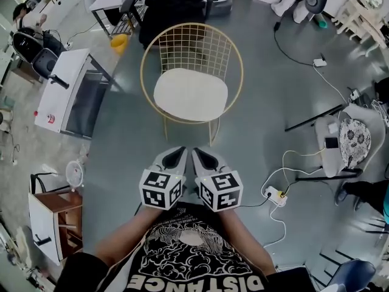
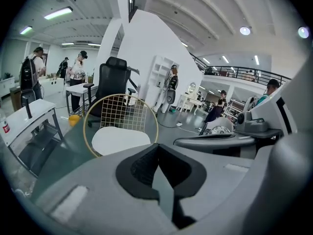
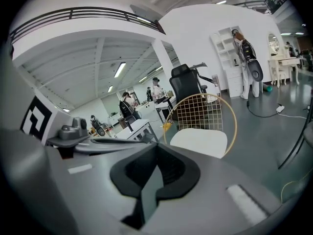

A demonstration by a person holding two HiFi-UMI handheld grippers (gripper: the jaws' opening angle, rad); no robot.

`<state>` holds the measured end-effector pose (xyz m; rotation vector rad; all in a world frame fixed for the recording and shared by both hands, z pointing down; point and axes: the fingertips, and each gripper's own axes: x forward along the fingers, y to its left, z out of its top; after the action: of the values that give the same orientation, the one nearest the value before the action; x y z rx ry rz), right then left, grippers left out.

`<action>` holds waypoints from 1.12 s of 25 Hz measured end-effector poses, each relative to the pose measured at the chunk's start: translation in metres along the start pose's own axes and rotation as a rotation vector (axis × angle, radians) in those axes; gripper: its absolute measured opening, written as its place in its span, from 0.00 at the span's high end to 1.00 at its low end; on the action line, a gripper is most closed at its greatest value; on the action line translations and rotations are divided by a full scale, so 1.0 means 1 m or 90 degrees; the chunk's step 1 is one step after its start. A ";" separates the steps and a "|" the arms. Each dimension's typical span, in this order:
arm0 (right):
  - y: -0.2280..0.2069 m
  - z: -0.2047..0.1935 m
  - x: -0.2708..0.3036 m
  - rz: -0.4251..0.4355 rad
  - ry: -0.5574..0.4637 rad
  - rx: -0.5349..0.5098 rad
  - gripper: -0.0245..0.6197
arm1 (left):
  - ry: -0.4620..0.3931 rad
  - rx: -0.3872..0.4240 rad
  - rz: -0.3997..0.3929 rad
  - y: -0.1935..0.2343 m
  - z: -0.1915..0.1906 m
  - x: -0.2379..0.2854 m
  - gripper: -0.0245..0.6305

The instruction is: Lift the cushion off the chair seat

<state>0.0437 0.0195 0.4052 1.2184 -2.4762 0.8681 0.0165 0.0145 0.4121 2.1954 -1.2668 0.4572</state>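
Left claw (image 1: 176,154) & right claw (image 1: 202,155) both clenched, nothing between the jaws. They're held side by side just in front of the person, angled down twd the chair (image 1: 238,59). White cushion (image 1: 190,93) lies flat on the wire chair's seat, untouched, w/ both claws well apart from it. Step in hand, I'd say: approach, no grab yet. Next move prob. calls for bringing both claws to the cushion's near edge, spreading them L/R, opening the jaws, then pinching the edge w/o catching the gold frame.
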 end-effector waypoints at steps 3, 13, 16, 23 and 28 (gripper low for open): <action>-0.006 0.004 0.003 0.023 0.002 -0.005 0.96 | 0.001 0.008 0.022 -0.001 0.001 0.006 0.97; -0.023 0.023 0.045 0.031 0.008 -0.013 0.96 | -0.013 -0.066 0.020 0.033 0.010 0.038 0.97; -0.031 0.027 0.070 0.017 0.017 -0.020 0.96 | -0.022 -0.107 -0.004 0.055 0.010 0.061 0.97; -0.053 0.039 0.128 -0.019 0.049 -0.026 0.96 | -0.023 -0.227 -0.084 0.110 0.004 0.119 0.97; -0.062 0.040 0.160 -0.030 0.054 -0.024 0.96 | -0.021 -0.317 -0.165 0.132 -0.014 0.149 0.97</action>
<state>-0.0054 -0.1359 0.4718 1.1974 -2.3772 0.8398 -0.0243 -0.1307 0.5432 1.9027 -0.9625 -0.0027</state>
